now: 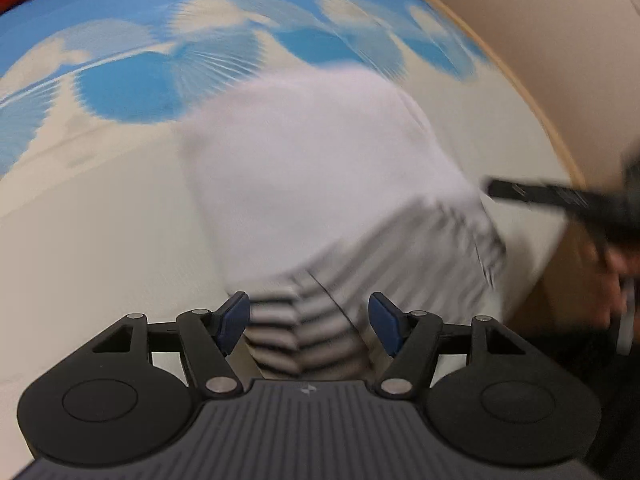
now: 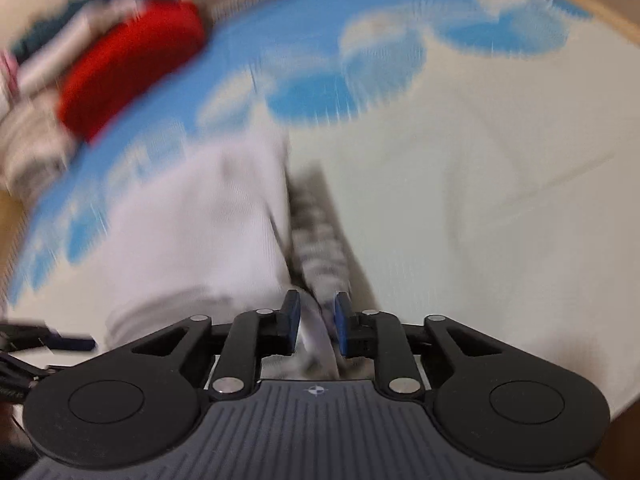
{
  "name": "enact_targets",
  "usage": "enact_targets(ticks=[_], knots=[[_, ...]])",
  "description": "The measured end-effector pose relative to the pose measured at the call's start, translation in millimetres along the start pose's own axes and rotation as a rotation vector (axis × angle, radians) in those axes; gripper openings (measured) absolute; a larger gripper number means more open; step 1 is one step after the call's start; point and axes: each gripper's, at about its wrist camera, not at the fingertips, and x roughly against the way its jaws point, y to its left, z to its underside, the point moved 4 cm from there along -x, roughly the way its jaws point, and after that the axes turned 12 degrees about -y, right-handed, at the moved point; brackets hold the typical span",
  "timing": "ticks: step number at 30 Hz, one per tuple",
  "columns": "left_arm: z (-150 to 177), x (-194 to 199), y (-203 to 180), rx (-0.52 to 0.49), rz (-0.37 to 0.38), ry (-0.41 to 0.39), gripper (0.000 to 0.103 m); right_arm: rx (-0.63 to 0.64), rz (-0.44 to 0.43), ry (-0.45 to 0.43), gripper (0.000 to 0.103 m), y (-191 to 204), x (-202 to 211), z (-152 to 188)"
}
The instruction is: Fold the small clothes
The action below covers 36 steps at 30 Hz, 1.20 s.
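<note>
Blur smears both wrist views, so fine detail is lost. Seen from the left wrist, the left gripper, black with blue pads, has its jaws released and standing wide; the striped grey-and-white end of a small white garment lies between the pads, and neither pad presses on it. That garment is spread on a round cream tablecloth with blue fan-shaped prints; its plain white part reaches toward the blue band at the far edge, and its striped part lies at the near side. Beyond the cloth's right edge runs a tan wooden rim. At the right edge of this view the right gripper enters as a dark blurred bar, its tip just beside the garment's right border, with a hand behind it. From the right wrist, a folded red cloth sits at the far left edge of the tablecloth among other blurred textiles. The white garment lies left of centre. The right gripper has its jaws narrowly parted, with a fold of the striped fabric running between the pads; whether they still pinch it cannot be told.
</note>
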Motion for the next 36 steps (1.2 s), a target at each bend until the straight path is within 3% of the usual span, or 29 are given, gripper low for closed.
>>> enact_targets(ticks=[3, 5, 10, 13, 14, 15, 16, 17, 19, 20, 23, 27, 30, 33, 35, 36], knots=[[-12.2, 1.6, 24.4, 0.135, -0.092, -0.05, 0.071, -0.067, -0.032, -0.061, 0.041, 2.9, -9.5, -15.3], [-19.6, 5.0, 34.3, 0.217, -0.106, -0.082, 0.071, -0.117, -0.029, -0.066, 0.053, 2.2, -23.5, -21.5], [-32.0, 8.0, 52.0, 0.383, -0.12, -0.151, 0.071, -0.257, 0.001, -0.039, 0.056, -3.6, -76.0, -30.4], [-35.1, 4.0, 58.6, 0.443, -0.115, -0.153, 0.071, -0.357, -0.039, 0.008, 0.056, -7.5, -103.4, -30.8], [-35.7, 2.6, 61.3, 0.46, -0.108, -0.154, 0.071, -0.371, -0.074, 0.015, 0.05, -4.3, -108.1, -31.8], [-36.0, 1.2, 61.7, 0.469, -0.103, -0.155, 0.071, -0.368, -0.112, 0.014, 0.027, 0.7, -110.2, -33.7], [-37.3, 0.1, 63.8, 0.475, -0.102, -0.155, 0.071, -0.337, -0.128, -0.01, 0.01, 6.1, -108.9, -37.9], [-38.7, -1.0, 65.6, 0.477, -0.102, -0.159, 0.071, -0.32, -0.128, -0.056, 0.005, 7.6, -103.2, -42.1], [-41.1, -1.8, 66.8, 0.48, -0.097, -0.17, 0.071, -0.358, -0.094, -0.122, 0.003, -1.0, -96.4, -49.5], [-41.9, -3.2, 66.9, 0.483, -0.095, -0.172, 0.071, -0.353, -0.024, -0.121, 0.003, -8.4, -98.2, -48.3], [-42.6, -7.8, 63.3, 0.482, -0.083, -0.167, 0.071, -0.268, 0.189, -0.012, 0.003, -23.1, -116.1, -31.3], [-39.4, -16.2, 57.8, 0.478, -0.063, -0.145, 0.071, -0.231, 0.223, -0.001, 0.004, -22.0, -118.7, -26.5], [-38.7, -20.1, 55.1, 0.471, -0.057, -0.142, 0.071, -0.221, 0.194, -0.05, 0.012, -17.8, -106.3, -31.3], [-37.9, -23.5, 57.9, 0.496, -0.059, -0.146, 0.071, -0.181, 0.139, -0.121, 0.032, -14.8, -81.9, -41.2], [-38.3, -27.2, 60.6, 0.526, -0.054, -0.148, 0.071, -0.16, 0.063, -0.106, 0.053, -11.5, -69.1, -39.3], [-38.3, -29.5, 61.5, 0.539, -0.048, -0.149, 0.072, -0.15, 0.025, -0.076, 0.058, -10.9, -66.8, -35.9]])
